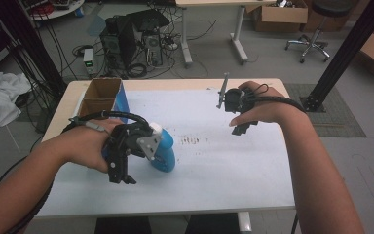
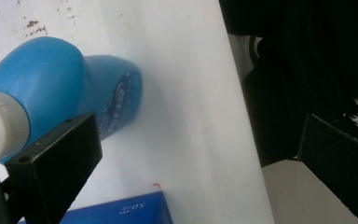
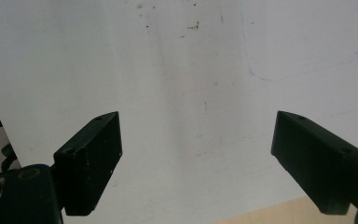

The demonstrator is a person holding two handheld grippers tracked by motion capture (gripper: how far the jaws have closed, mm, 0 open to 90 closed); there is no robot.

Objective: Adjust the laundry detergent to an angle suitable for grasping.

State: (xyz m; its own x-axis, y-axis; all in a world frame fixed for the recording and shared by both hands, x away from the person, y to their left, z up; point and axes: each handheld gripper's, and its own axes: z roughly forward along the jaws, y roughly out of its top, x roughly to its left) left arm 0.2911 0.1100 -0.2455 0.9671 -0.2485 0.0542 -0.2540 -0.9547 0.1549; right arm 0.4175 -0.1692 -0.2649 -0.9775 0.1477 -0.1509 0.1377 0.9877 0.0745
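Blue plastic bottle with a white cap: stands on the white sheet covering the table, left of centre, just in front of an open brown cardboard box with a blue side. Left gripper: held beside the bottle's near-left side, jaws pointing toward the table's front edge; in the left gripper view its jaws stand spread, one black jaw just next to the capped neck, contact unclear, the bottle ungripped. Right gripper: held over bare, lightly stained sheet at the right rear; jaws wide apart, holding nothing.
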